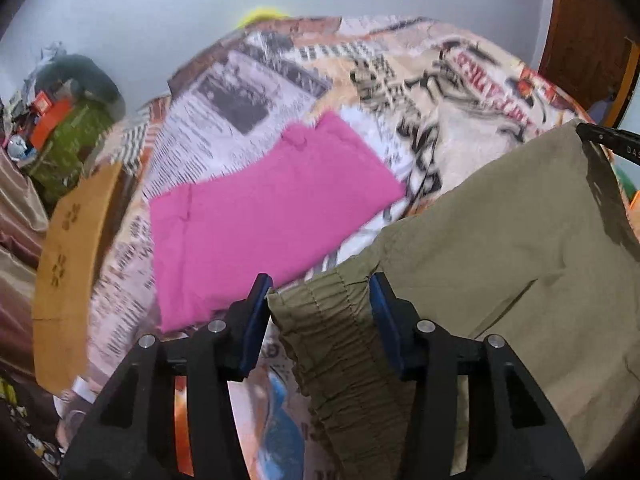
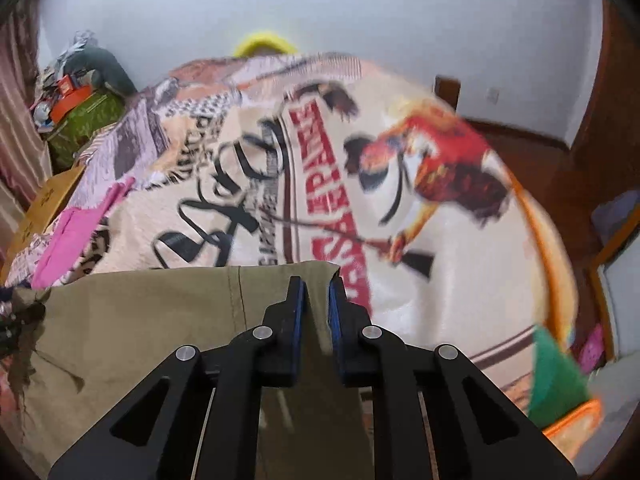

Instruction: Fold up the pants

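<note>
Left wrist view: the left gripper [image 1: 320, 300] has its blue-padded jaws part-way apart, with the gathered elastic waistband of the khaki pants [image 1: 500, 248] bunched between them. The right pad lies against the waistband, and the left pad appears to touch the fabric edge too, though motion blur makes the contact on that side hard to confirm; it reads as a grip on the waistband. The pants spread away to the right of this gripper, lifted off the printed bedspread [image 1: 280, 80]. At their far upper corner the black tip of the right gripper [image 1: 600, 136] meets the cloth. A folded pink garment [image 1: 260, 216] lies flat on the bedspread, just left of the pants and above the left gripper. A tan cardboard box [image 1: 68, 264] stands at the bedspread's left edge, well apart from the pants.

Right wrist view: the right gripper [image 2: 318, 284] has its jaws drawn close together, pinching a fold at the top edge of the pants [image 2: 160, 320] near their upper right corner. The pants stretch leftward from this gripper and cover the near part of the bedspread [image 2: 440, 260]. The pink garment [image 2: 76, 232] shows beyond the pants' far left end, with the cardboard box [image 2: 48, 200] beside it.
</note>
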Motion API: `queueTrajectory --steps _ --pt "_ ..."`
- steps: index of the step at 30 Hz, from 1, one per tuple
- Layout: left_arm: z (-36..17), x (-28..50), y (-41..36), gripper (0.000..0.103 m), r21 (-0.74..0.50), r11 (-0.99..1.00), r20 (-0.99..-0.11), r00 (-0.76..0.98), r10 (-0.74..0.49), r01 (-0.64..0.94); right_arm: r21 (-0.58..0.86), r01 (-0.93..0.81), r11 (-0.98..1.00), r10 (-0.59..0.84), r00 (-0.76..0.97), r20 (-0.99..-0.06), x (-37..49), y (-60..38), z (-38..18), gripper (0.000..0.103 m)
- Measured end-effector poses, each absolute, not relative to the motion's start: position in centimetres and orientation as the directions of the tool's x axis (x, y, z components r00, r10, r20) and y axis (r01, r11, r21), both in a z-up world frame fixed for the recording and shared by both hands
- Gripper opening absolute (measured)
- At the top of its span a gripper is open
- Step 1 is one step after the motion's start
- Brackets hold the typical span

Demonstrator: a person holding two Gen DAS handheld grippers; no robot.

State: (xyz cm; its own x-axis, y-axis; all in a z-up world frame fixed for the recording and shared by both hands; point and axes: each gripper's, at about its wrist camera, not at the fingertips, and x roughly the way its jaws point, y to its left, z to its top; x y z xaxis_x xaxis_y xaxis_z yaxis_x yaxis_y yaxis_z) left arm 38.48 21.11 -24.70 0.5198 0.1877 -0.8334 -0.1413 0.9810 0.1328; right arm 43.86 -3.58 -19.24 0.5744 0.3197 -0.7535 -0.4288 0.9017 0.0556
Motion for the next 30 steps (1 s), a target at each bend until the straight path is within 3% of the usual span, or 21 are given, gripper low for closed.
queueTrajectory --steps 14,30 --pt "-12.6 34.5 20.0 0.044 0.118 0.978 -0.69 0.694 0.203 -0.169 0.031 -0.44 0.897 0.385 0.745 -0.545 38.7 -5.3 -4.2 0.011" --pt "-12.8 26.3 17.6 0.041 0.094 0.989 -0.71 0.689 0.145 -0.112 0.087 -0.456 0.886 0.419 0.706 -0.571 28.1 -8.4 -5.5 0.011"
